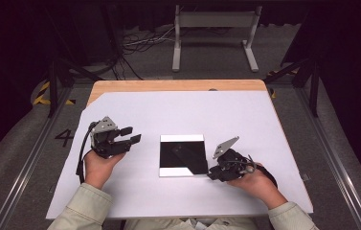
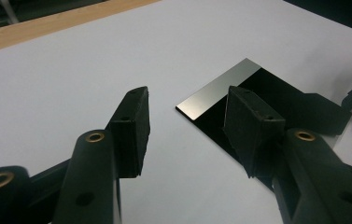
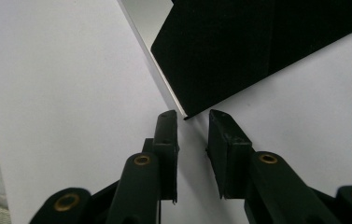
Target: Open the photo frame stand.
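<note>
I see the right gripper [image 1: 211, 173] low at the near right corner of the mirror [image 1: 183, 155], which lies flat on the white sheet [image 1: 216, 110] in the middle of the table [image 1: 178, 85]. In the right gripper view the two jaws stand a narrow gap apart, and the mirror's corner [image 3: 185, 116] points straight into that gap — its tip sits just at the level of the pad tips. I see light between each pad and the corner, so the pads are not pressing on it; whether one of them brushes the edge I cannot tell. The gripper holds nothing.

The left gripper [image 1: 134, 135] is off to the left of the mirror, held above the sheet and aimed toward it. In the left gripper view its jaws are spread wide, with bare sheet between them — nothing gripped, nothing touched. The mirror [image 2: 239, 79] shows past the one pad there, with a bright strip along its far edge and a dark reflecting face.

The person's hands [image 1: 99, 167] hold both grippers from the near side of the table, pale sleeves [image 1: 87, 206] at the bottom edge.
</note>
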`<state>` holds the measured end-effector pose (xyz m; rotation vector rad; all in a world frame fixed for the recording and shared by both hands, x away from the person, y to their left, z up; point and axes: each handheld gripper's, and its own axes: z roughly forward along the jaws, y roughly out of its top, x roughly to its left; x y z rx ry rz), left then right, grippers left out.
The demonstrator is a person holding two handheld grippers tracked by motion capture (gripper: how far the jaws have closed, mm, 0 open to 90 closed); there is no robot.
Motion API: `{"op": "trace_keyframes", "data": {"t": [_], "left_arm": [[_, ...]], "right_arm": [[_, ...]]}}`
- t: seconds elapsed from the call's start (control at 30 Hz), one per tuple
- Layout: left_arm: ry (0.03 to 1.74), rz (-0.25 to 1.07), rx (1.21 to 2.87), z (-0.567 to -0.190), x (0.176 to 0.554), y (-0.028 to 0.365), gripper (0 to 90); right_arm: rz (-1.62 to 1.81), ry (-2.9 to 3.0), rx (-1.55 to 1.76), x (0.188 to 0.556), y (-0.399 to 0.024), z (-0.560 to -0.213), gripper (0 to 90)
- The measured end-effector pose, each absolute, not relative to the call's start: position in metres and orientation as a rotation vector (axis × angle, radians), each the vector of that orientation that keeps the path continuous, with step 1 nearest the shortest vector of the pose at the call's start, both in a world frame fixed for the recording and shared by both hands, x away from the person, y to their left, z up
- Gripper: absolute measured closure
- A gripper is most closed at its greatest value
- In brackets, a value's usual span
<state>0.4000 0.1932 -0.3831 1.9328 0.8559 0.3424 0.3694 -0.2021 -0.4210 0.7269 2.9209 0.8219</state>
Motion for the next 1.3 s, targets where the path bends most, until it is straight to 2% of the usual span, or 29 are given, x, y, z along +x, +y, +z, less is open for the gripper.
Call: {"op": "trace_keyframes", "data": {"t": [0.6, 1.3], "left_arm": [[0.855, 0.351, 1.931, -0.383, 0.400, 0.195, 50.6], [0.865, 0.331, 1.943, -0.386, 0.402, 0.193, 49.9]], "right_arm": [[0.753, 2.908, 0.688, 0.366, -0.195, -0.417, 88.8], [1.054, 2.761, 0.681, 0.362, -0.205, -0.391, 89.9]]}}
